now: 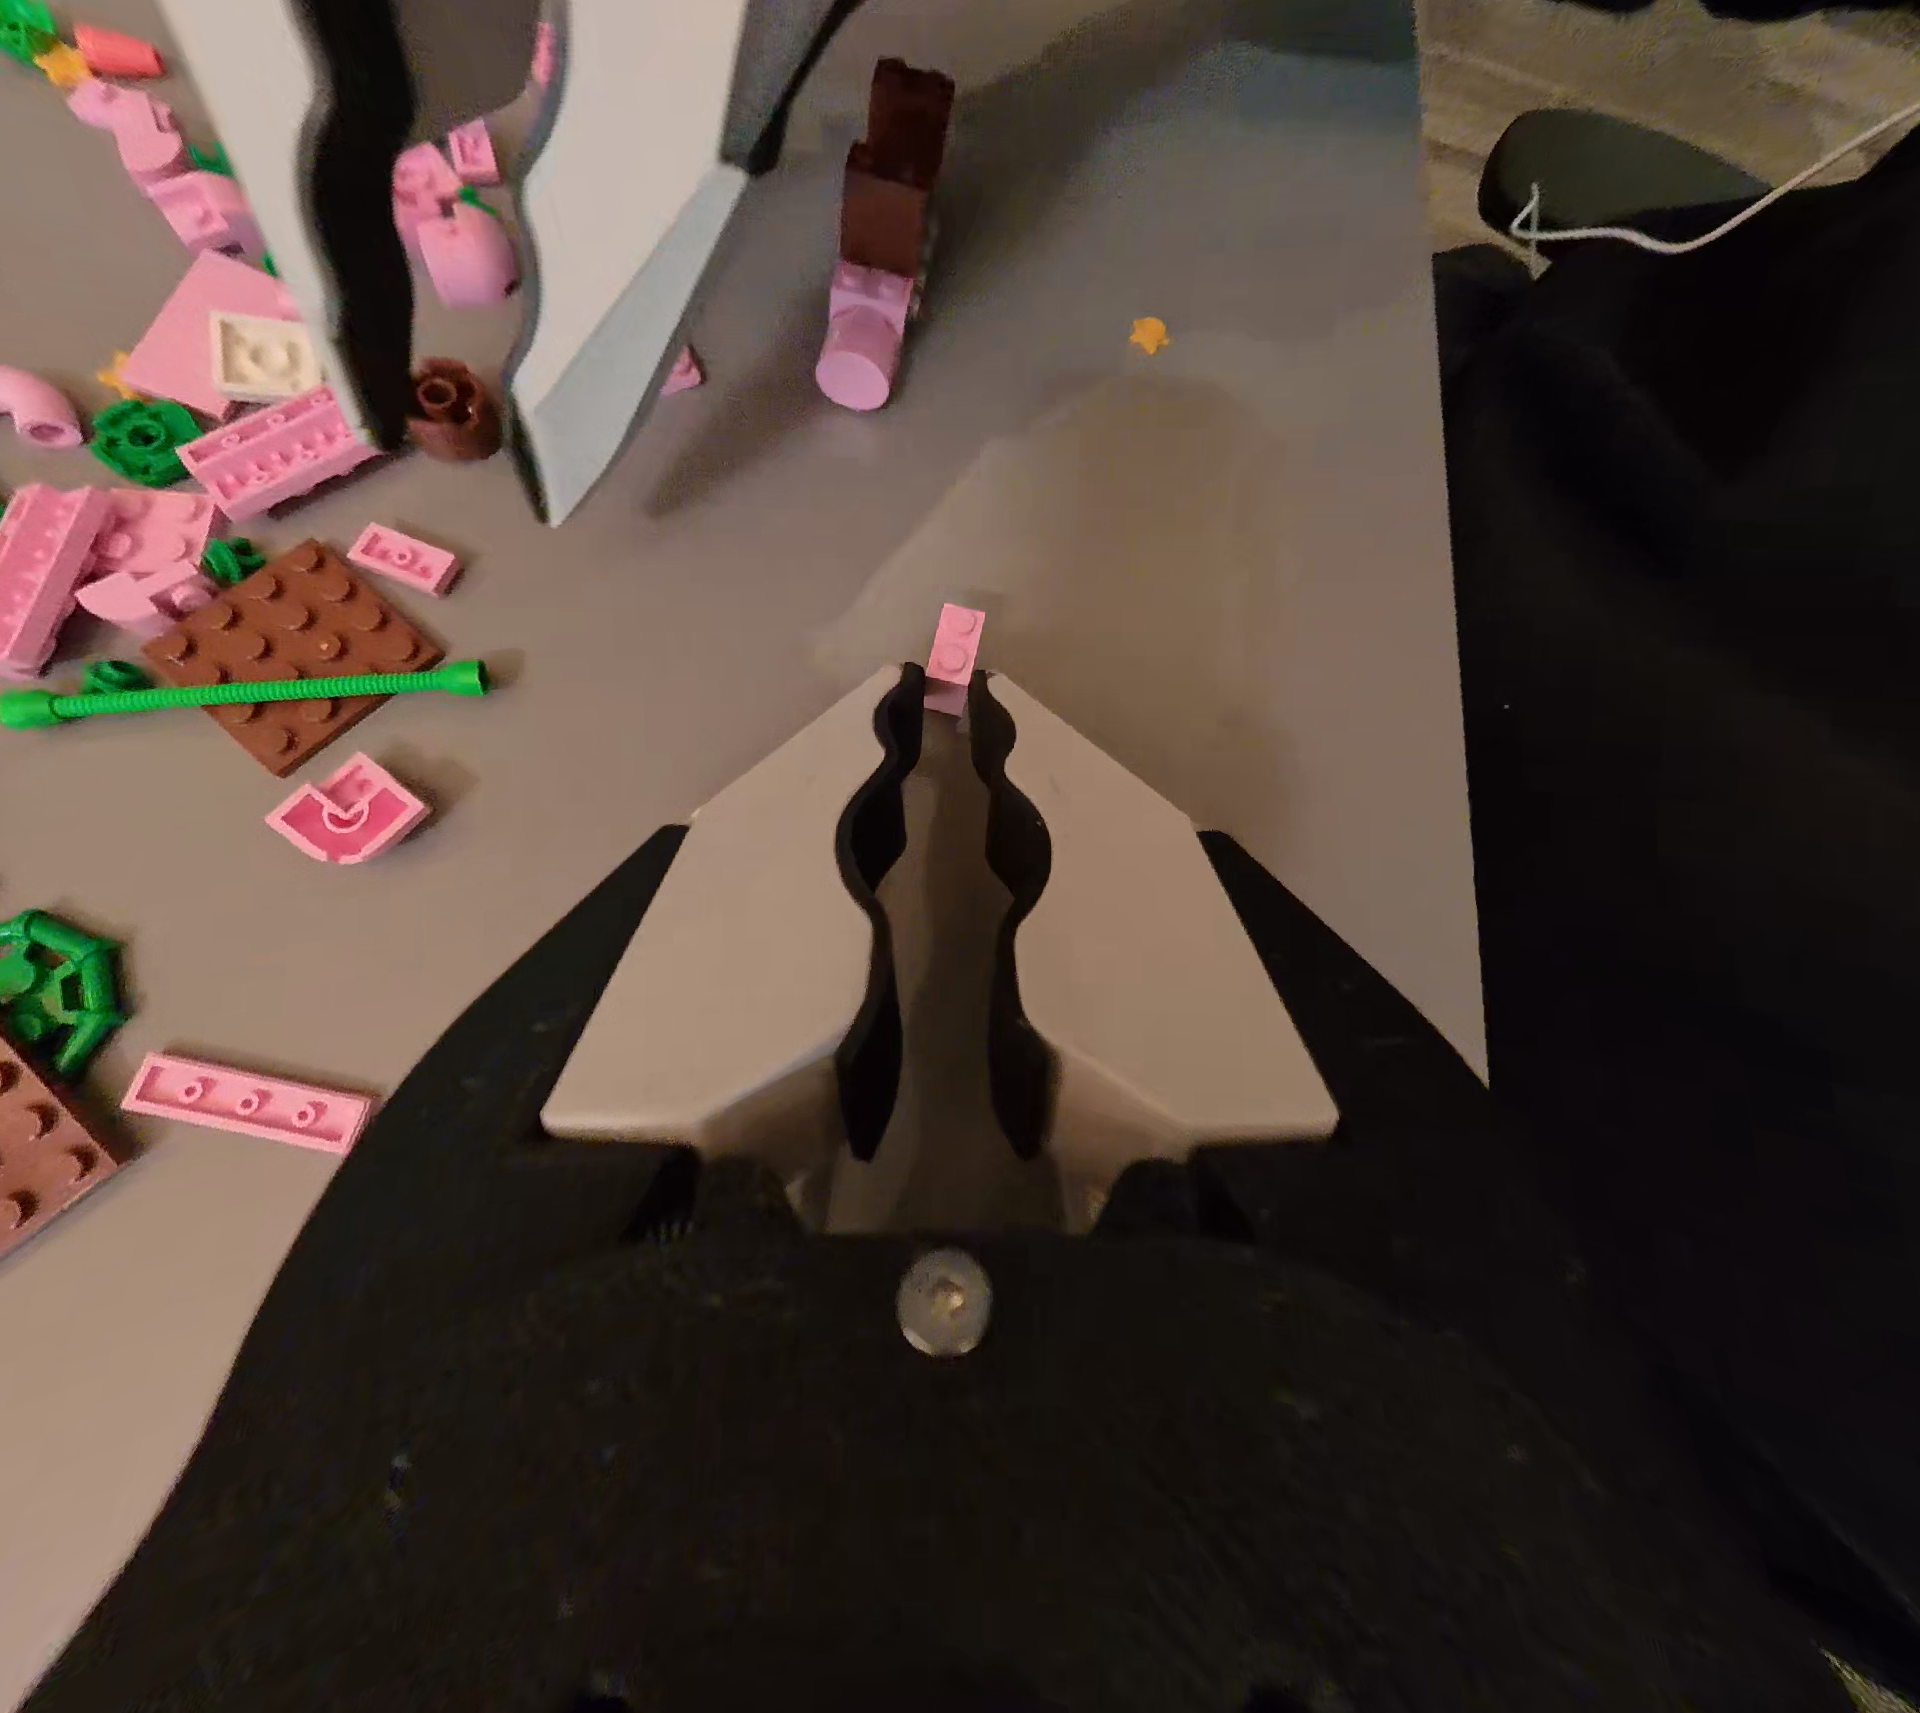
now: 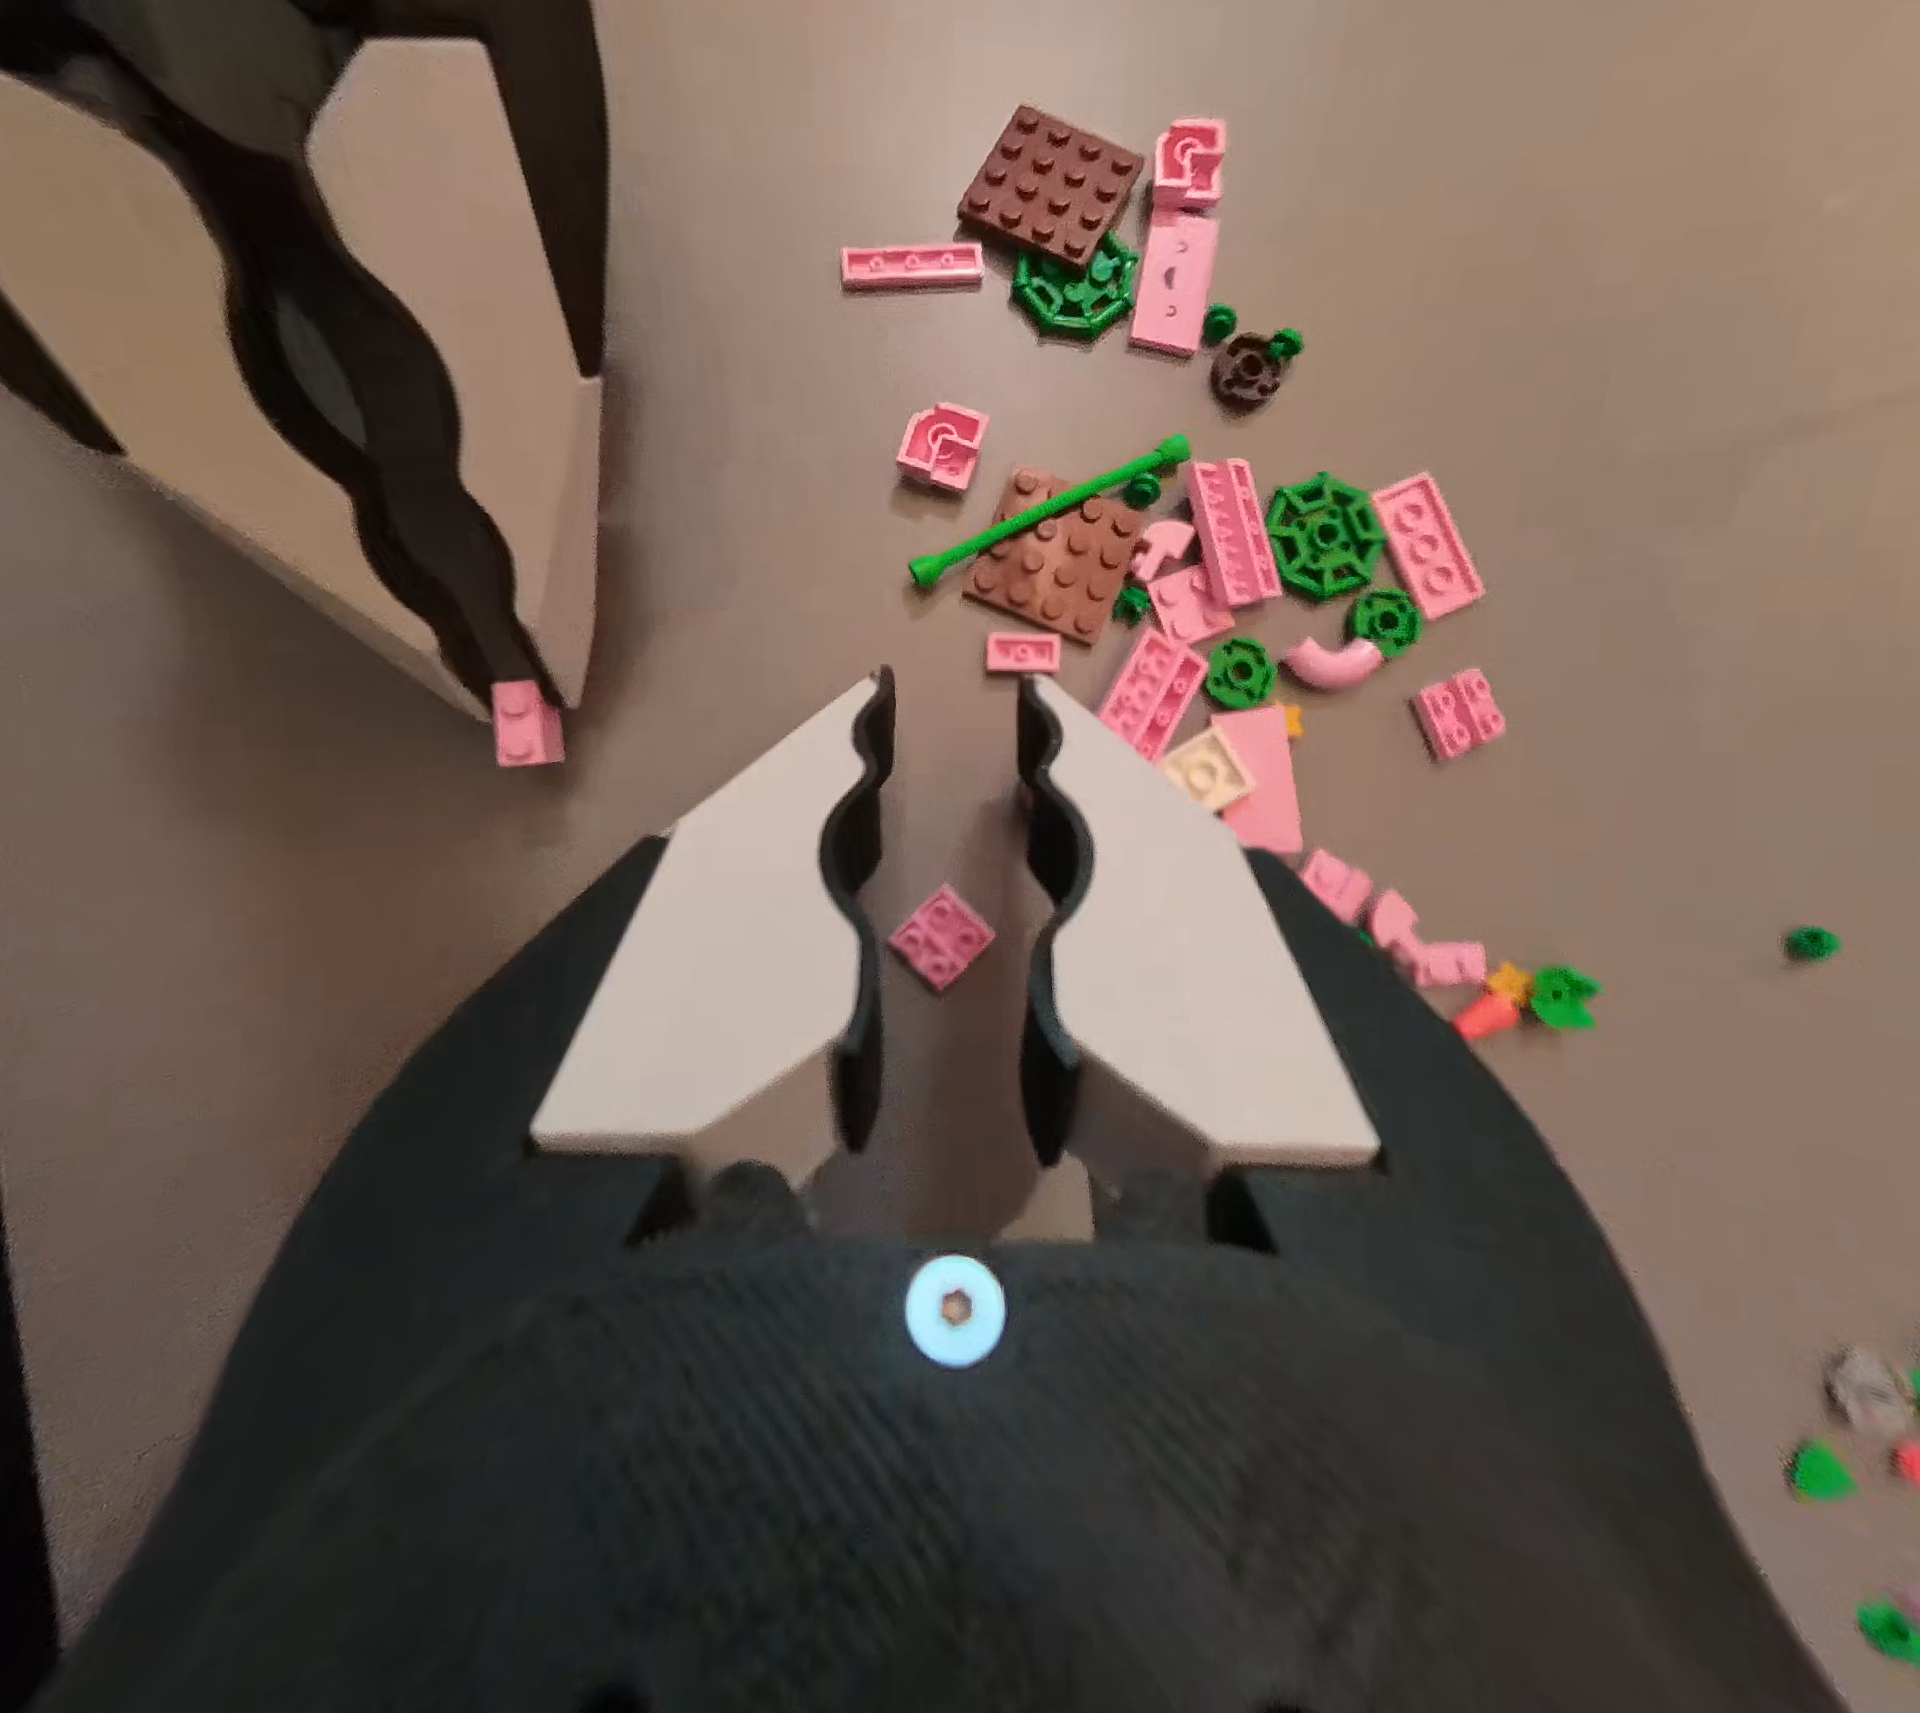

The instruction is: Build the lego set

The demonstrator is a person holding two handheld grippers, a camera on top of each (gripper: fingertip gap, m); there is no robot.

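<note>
My left gripper point(image 1: 948, 695) is shut on a small pink two-stud brick point(image 1: 957, 655) and holds it just above the grey table point(image 1: 1195, 624). It also shows in the right wrist view point(image 2: 525, 697), top left, with the same brick point(image 2: 528, 725). My right gripper point(image 2: 956, 692) is open and empty over the table. A pink square plate point(image 2: 940, 936) lies below, between its fingers. In the left wrist view the right gripper point(image 1: 468, 468) hangs at the upper left over a brown round piece point(image 1: 452, 414). A brown and pink assembly point(image 1: 883, 240) stands beyond.
A pile of loose pink, green and brown pieces point(image 2: 1226, 541) spreads right of my right gripper, including brown square plates point(image 2: 1049, 183) and a green rod point(image 2: 1044, 510). A small yellow star point(image 1: 1148, 334) lies alone. The table edge point(image 1: 1444, 520) runs along the right beside dark fabric. The left gripper's tips are roughly 9 cm from the right gripper's.
</note>
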